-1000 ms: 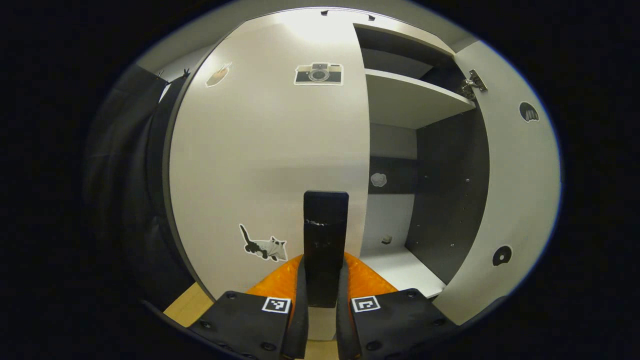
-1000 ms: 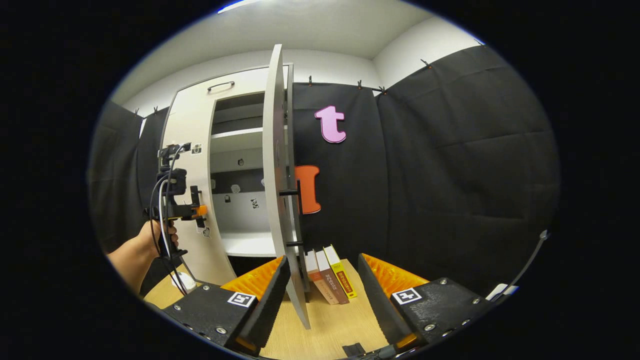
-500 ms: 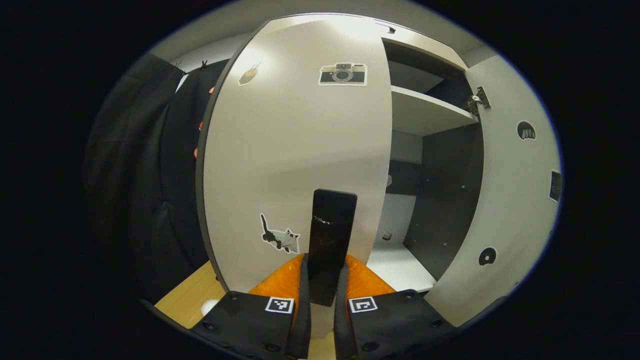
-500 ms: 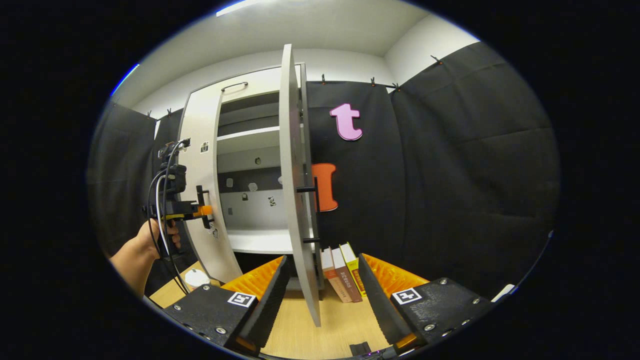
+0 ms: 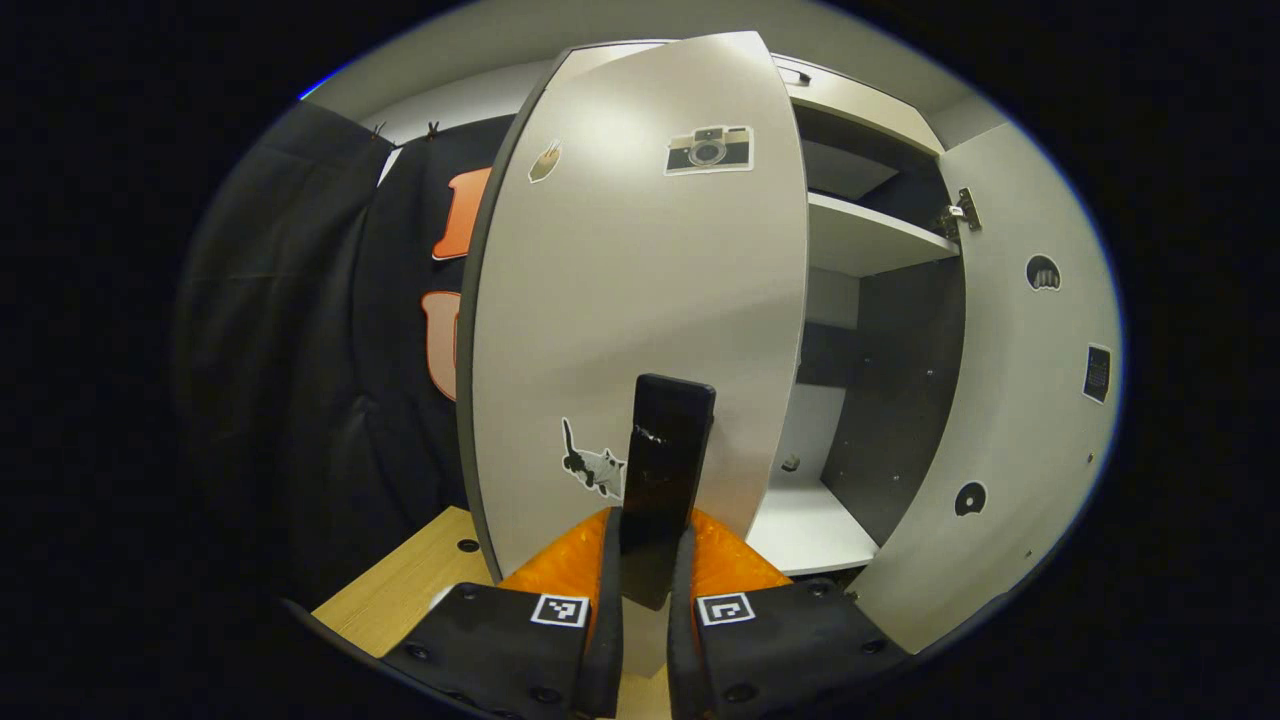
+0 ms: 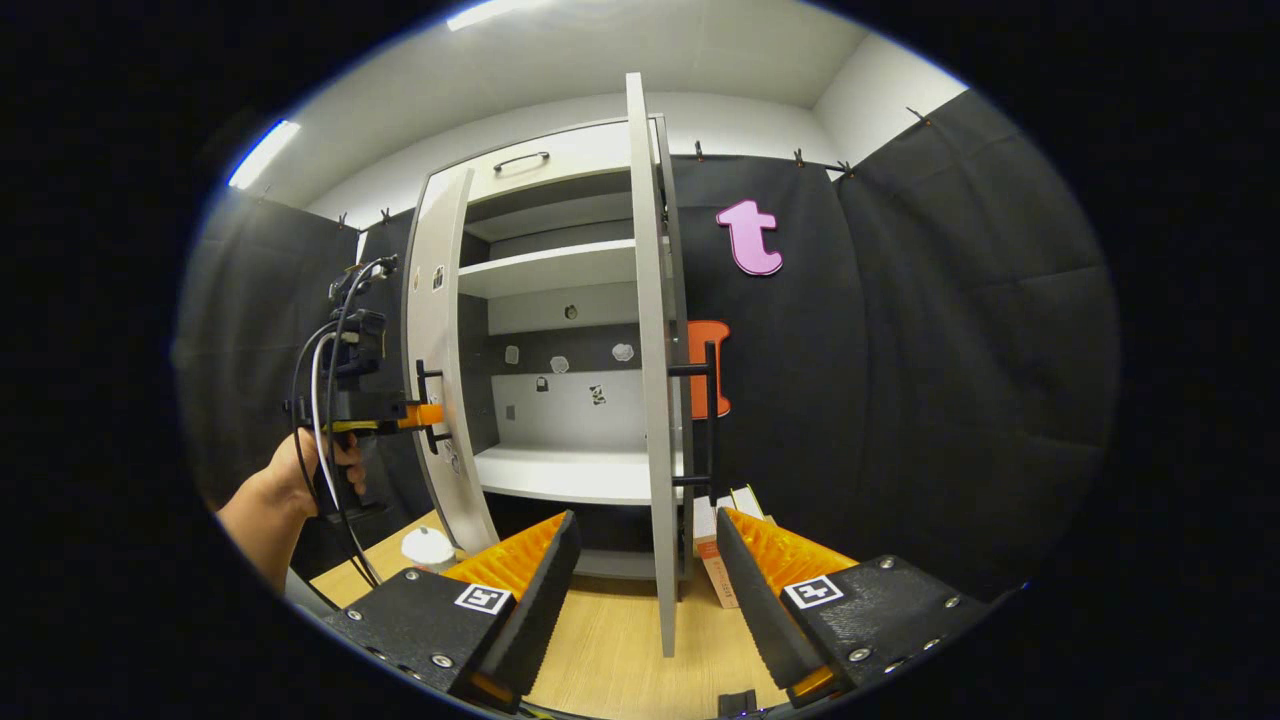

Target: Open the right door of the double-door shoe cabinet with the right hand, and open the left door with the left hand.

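Your left gripper (image 5: 640,600) is clamped on the black bar handle (image 5: 665,450) of the pale grey left door (image 5: 640,290), which stands partly swung out just ahead of it; if you pull straight back instead of following the hinge arc, I judge the handle could slip from the fingers. Your right gripper (image 6: 640,590) hangs wide and empty, with the edge of the open grey right door (image 6: 650,400) standing between its fingers, so closing or drifting sideways could knock it. You have two doors, two handles, two grippers and one white cabinet shelf (image 6: 545,268).
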A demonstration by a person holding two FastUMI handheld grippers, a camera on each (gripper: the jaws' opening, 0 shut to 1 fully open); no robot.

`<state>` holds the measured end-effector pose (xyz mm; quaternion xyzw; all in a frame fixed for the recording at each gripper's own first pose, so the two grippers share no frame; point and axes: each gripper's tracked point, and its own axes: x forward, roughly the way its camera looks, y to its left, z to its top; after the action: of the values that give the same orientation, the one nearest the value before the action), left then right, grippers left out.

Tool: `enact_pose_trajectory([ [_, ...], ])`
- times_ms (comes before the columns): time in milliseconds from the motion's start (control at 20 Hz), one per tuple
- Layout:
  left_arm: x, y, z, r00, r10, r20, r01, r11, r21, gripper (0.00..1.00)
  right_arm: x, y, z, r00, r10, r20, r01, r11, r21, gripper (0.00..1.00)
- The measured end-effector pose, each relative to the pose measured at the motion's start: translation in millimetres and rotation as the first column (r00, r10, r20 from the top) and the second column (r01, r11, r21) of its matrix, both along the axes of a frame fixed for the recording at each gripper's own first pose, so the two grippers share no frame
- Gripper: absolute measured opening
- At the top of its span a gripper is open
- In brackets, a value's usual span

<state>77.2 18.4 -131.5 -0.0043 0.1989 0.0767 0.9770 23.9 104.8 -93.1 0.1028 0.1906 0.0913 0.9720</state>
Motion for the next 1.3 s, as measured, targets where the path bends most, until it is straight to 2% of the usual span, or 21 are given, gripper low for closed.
enact_pose_trajectory([
  [50,-0.8,1.5,0.0,1.000,0.003,0.007,-0.003,1.000,0.000,0.20,2.0,3.9,0.8,1.000,0.009,0.004,-0.009,1.000,0.009,0.84],
  [550,-25.4,24.8,9.6,0.999,0.040,0.012,-0.039,0.999,-0.029,0.20,18.0,37.4,-3.8,0.993,0.121,0.013,-0.122,0.991,0.052,0.84],
  [800,-36.6,35.8,13.5,0.998,0.055,0.011,-0.055,0.998,-0.032,0.20,18.6,49.5,-3.1,0.990,0.140,0.012,-0.140,0.988,0.061,0.84],
  [1000,-43.4,34.8,14.8,0.999,0.035,0.015,-0.034,0.999,-0.004,0.20,24.5,54.1,0.1,0.990,0.137,0.015,-0.138,0.988,0.073,0.84],
  [1300,-50.8,49.2,18.3,0.999,0.034,0.014,-0.033,0.999,-0.030,0.19,35.7,64.0,-6.6,0.991,0.136,0.001,-0.136,0.987,0.080,0.84],
])
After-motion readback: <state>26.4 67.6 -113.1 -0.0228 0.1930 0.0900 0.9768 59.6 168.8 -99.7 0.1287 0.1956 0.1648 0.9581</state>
